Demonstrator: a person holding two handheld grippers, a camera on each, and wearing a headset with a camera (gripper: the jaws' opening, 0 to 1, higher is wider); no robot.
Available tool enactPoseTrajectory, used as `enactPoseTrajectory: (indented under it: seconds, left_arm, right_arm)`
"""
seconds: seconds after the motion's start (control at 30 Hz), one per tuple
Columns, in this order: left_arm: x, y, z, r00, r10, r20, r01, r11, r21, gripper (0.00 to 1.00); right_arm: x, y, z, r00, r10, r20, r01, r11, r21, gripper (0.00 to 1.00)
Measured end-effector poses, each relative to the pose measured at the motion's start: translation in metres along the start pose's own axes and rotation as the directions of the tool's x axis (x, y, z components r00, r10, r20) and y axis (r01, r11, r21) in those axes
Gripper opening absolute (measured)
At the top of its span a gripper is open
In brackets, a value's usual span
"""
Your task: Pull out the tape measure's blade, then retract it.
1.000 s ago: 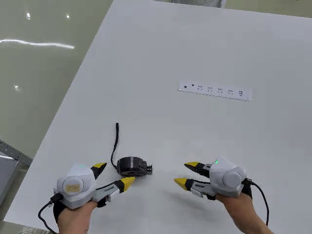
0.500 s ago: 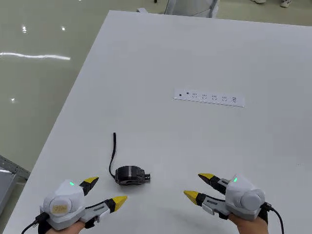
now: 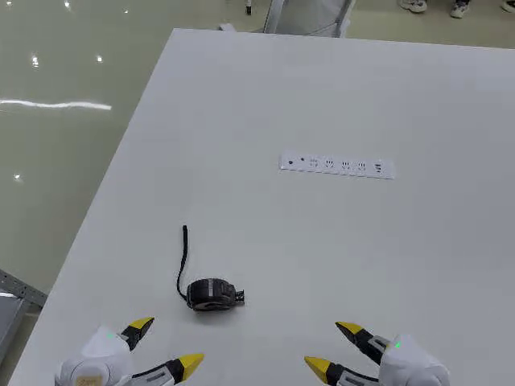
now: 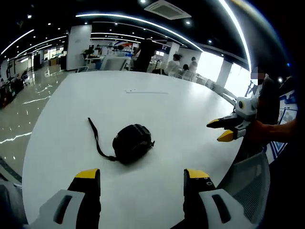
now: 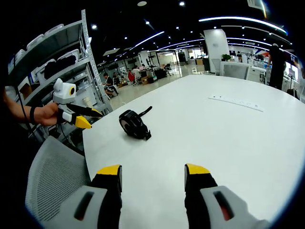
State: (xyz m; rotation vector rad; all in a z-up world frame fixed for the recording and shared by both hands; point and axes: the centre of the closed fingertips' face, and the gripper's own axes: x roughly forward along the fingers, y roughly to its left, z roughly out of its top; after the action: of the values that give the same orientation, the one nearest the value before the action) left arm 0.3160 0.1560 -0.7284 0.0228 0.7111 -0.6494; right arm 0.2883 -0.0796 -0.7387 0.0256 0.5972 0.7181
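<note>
Your left tongs [image 3: 166, 344] and right tongs [image 3: 331, 347] both stand released, jaws wide apart and holding nothing. Since a second ago you have drawn both back from the tape measure [image 3: 211, 293]. The left tips were just beside it; now a stretch of white worktop [image 3: 322, 241] lies between. The tape measure sits ahead of the left tongs and ahead-left of the right, blade not yet out, its black strap [image 3: 182, 257] trailing away from you. Well beyond lies a white power strip [image 3: 336, 166].

Tape measure [image 3: 211, 293] lies on table [image 3: 322, 88] before power strip [image 3: 336, 166]
</note>
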Motion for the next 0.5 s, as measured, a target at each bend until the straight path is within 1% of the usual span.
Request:
enactPoseTrajectory:
  seconds: [0.1, 0.17, 0.2, 0.37, 0.5]
  left_arm:
    - [-0.003, 0.002, 0.000, 0.9999, 0.009, 0.005, -0.009, 1.000, -0.010, 0.69]
    - [-0.005, 0.002, 0.002, 0.9998, 0.015, 0.015, -0.014, 1.000, -0.018, 0.69]
    - [-0.005, 0.004, 0.002, 0.9997, 0.016, 0.018, -0.016, 1.000, -0.020, 0.69]
    - [-0.004, 0.004, 0.003, 0.9996, 0.014, 0.023, -0.014, 1.000, -0.011, 0.70]
    - [-0.002, 0.005, 0.003, 0.9995, 0.012, 0.028, -0.012, 1.000, -0.017, 0.71]
  right_arm:
    - [-0.001, 0.005, 0.002, 1.0000, 0.004, -0.001, -0.004, 1.000, -0.006, 0.54]
    - [0.001, 0.008, 0.003, 0.9999, 0.009, -0.005, -0.009, 1.000, -0.013, 0.55]
    - [0.001, 0.009, 0.004, 0.9999, 0.010, -0.005, -0.010, 1.000, -0.017, 0.55]
    - [0.006, 0.013, 0.007, 0.9998, 0.018, -0.006, -0.018, 1.000, -0.022, 0.56]
    - [0.010, 0.018, 0.007, 0.9995, 0.029, -0.015, -0.029, 0.999, -0.030, 0.56]
